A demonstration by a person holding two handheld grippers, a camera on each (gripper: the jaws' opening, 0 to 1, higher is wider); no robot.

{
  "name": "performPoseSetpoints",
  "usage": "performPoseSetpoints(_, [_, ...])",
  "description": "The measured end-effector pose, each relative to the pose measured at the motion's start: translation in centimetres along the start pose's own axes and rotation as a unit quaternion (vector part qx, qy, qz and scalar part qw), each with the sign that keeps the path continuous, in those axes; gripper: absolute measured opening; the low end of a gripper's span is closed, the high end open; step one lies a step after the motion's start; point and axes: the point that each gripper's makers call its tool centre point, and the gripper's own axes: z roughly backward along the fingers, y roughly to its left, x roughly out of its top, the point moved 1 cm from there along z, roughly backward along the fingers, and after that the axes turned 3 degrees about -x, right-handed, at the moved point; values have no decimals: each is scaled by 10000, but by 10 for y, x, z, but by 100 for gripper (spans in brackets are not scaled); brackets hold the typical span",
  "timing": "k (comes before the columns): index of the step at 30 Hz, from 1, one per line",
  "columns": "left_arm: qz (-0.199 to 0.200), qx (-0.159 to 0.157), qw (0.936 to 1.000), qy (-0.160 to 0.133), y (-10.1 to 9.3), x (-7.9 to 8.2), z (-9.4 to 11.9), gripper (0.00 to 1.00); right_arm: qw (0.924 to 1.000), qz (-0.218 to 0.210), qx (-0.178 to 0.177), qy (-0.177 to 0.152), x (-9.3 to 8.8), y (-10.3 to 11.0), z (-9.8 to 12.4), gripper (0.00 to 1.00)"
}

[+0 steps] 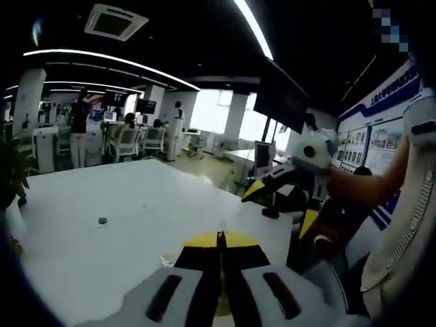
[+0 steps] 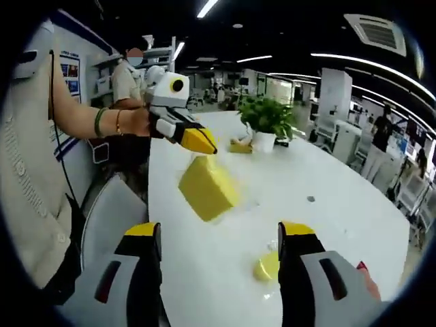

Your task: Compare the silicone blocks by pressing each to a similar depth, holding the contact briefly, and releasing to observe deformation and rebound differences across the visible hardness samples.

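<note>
A large yellow silicone block (image 2: 208, 187) is tilted over the white table (image 2: 327, 170); I cannot tell whether it rests on it. It lies beyond my right gripper (image 2: 219, 235), which is open wide and holds nothing. A smaller yellow block (image 2: 266, 267) lies on the table beside that gripper's right jaw. My left gripper (image 2: 203, 143), in a person's hand (image 2: 136, 122), points its yellow tips at the large block from above, a little apart from it. In the left gripper view its jaws (image 1: 219, 237) are shut over the table (image 1: 122, 197). The right gripper (image 1: 281, 206) enters from the right.
A potted plant (image 2: 266, 122) stands far back on the table, with a small yellow thing (image 2: 240, 146) next to it. A small dark dot (image 1: 102, 221) lies on the tabletop. The person (image 2: 34, 170) stands at the table's edge beside a grey chair (image 2: 109, 218). Desks and people fill the office behind.
</note>
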Motion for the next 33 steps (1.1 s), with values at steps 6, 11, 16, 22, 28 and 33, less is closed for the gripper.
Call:
performPoseSetpoints(6, [-268, -268, 9991, 177, -7, 10, -18, 0, 9973, 358, 598, 226, 17, -12, -30, 65])
performPoseSetpoints(11, [-323, -423, 9984, 188, -7, 17, -30, 0, 9886, 741, 1078, 745, 5, -16, -56, 60])
performPoseSetpoints(16, [-343, -577, 9975, 223, -8, 19, -39, 0, 9809, 797, 1485, 976, 0, -14, -71, 56])
performPoseSetpoints(22, [-412, -689, 9964, 260, -6, 20, -39, 0, 9726, 787, 1837, 1191, -6, -14, -87, 46])
performPoseSetpoints(28, [-469, -777, 9955, 262, -12, 21, -39, 0, 9669, 745, 2080, 1279, -7, -5, -95, 38])
performPoseSetpoints(33, [-521, -791, 9951, 291, -12, 20, -36, 0, 9658, 822, 2118, 1246, -6, -2, -98, 34])
